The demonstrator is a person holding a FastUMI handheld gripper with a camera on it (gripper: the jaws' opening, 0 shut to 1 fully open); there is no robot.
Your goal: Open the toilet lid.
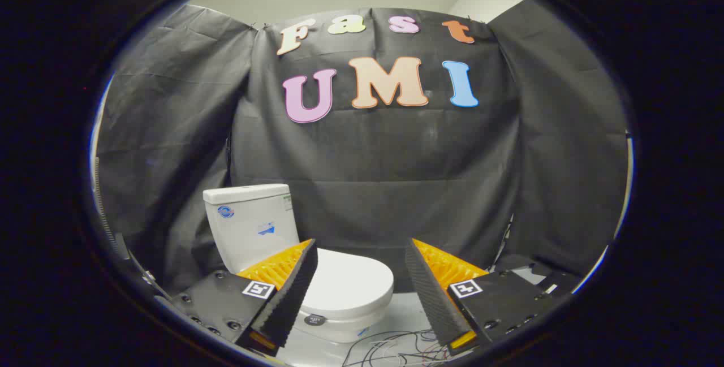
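Black cloth drapes the booth behind a white ceramic toilet (266, 225), whose smooth white lid (348, 285) lies closed. Just ahead of it, the gripper (360, 254) gapes wide, holding nothing, above loose wires (390, 350) on the floor.

Open room ahead of parted tongs (360, 290); cables (390, 350) (tangled) litter floor (404, 313).

A glossy white ceramic-looking toilet (339, 293), its closed lid (348, 282) smooth and lightly shining, stands with a matching tank (251, 225) that carries small stickers. Behind it hangs matt black cloth (396, 175), creased and faintly dusty. The gripper (359, 288), fingers spread apart and touching nothing, shows ribbed, rough-textured pads (291, 293) on matt plastic bodies with paper-like printed tags. Thin coated wires (396, 347) lie on the smooth pale floor (404, 313).
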